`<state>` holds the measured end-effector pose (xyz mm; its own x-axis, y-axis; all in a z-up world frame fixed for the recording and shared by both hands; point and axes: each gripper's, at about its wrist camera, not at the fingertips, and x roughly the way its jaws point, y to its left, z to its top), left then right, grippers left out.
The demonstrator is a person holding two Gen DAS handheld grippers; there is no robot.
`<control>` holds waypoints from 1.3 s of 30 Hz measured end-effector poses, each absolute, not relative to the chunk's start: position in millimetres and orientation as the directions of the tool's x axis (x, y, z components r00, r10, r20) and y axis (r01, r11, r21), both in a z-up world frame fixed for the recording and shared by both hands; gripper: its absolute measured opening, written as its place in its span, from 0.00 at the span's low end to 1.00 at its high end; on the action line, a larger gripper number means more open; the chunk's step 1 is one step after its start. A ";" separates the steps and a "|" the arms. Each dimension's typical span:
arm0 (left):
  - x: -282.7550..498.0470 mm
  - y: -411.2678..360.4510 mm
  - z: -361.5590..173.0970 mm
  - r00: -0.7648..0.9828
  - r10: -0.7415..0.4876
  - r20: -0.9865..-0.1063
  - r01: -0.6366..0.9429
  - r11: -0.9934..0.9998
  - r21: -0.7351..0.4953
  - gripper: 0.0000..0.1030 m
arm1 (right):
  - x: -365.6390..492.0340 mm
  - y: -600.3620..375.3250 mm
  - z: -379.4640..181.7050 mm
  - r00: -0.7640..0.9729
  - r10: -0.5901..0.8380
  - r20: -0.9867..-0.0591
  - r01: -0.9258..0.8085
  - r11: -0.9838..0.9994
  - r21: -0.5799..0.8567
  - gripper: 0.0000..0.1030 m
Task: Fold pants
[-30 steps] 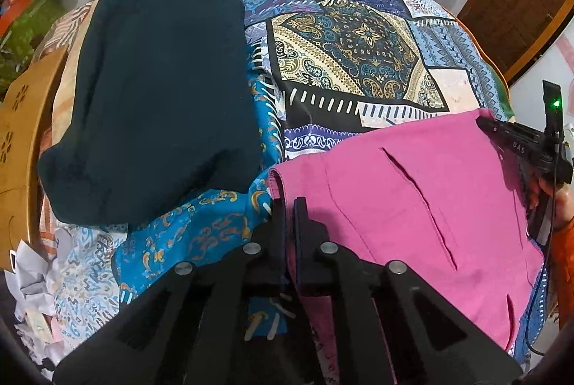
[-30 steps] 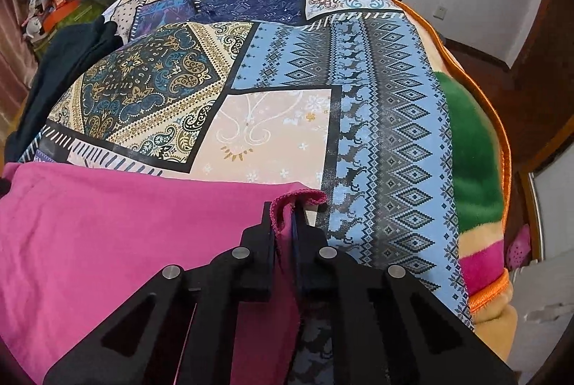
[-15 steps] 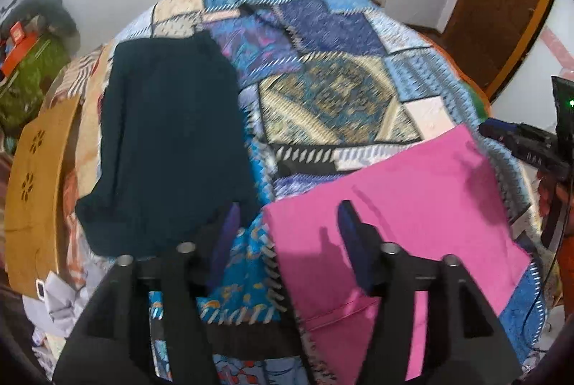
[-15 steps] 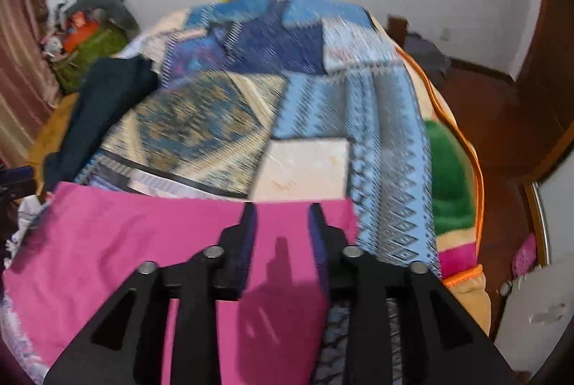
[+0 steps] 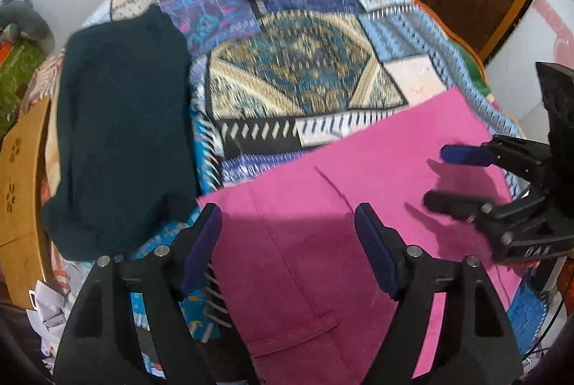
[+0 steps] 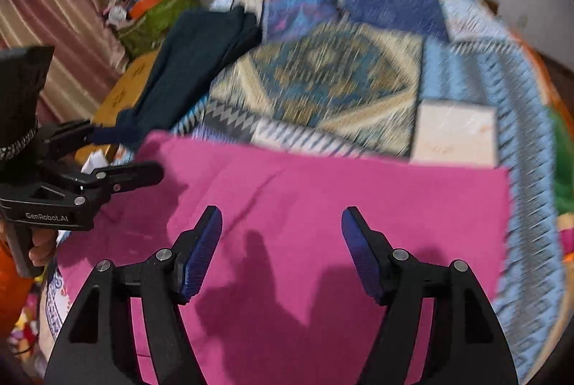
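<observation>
Both claws off the cloth. Left claw [image 5: 287, 230]: jaws have just been opening, now wide apart, nothing between them; it hovers over the near left part of the pink pants [image 5: 358, 205], one pad above the pants' left edge. Right claw [image 6: 281, 234]: jaws likewise just opening, wide, empty, hanging above the middle-right of the same garment.

Pink pants lie flat on the bed, on the patchwork bedspread [image 5: 305, 73], as a rough rectangle. In the right wrist view the long axis runs across the frame, left to right; the far edge is straight and the right far corner [image 6: 502, 171] is square. A seam line and a belt-loop-like tab show near the left claw.

My judgement: a fold has just been laid down and released. The next fold would run across the long axis, so each claw needs an end. The right claw is nearer the right end, the left nearer the left end.

Farther left, well apart from the next grasp: a dark green garment [image 5: 118, 134], folded, just beside the pants' left corner.
</observation>
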<state>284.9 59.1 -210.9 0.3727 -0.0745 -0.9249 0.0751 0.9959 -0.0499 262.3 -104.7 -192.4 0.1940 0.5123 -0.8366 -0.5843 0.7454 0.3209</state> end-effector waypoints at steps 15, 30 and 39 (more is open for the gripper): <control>252.3 42.7 -221.9 0.320 -0.023 -0.947 0.168 0.985 0.033 0.76 | 214.1 -126.4 -216.9 0.121 0.434 -0.893 -0.601 0.748 0.282 0.73; 182.3 42.3 -190.2 0.423 0.039 -0.906 0.117 0.988 0.098 0.80 | 169.8 -189.3 -201.2 0.294 0.358 -0.886 -0.511 0.842 0.171 0.75; 157.4 56.3 -182.2 0.445 0.036 -0.895 0.050 0.997 0.065 0.84 | 153.6 -207.7 -199.1 0.336 0.326 -0.884 -0.464 0.874 0.145 0.76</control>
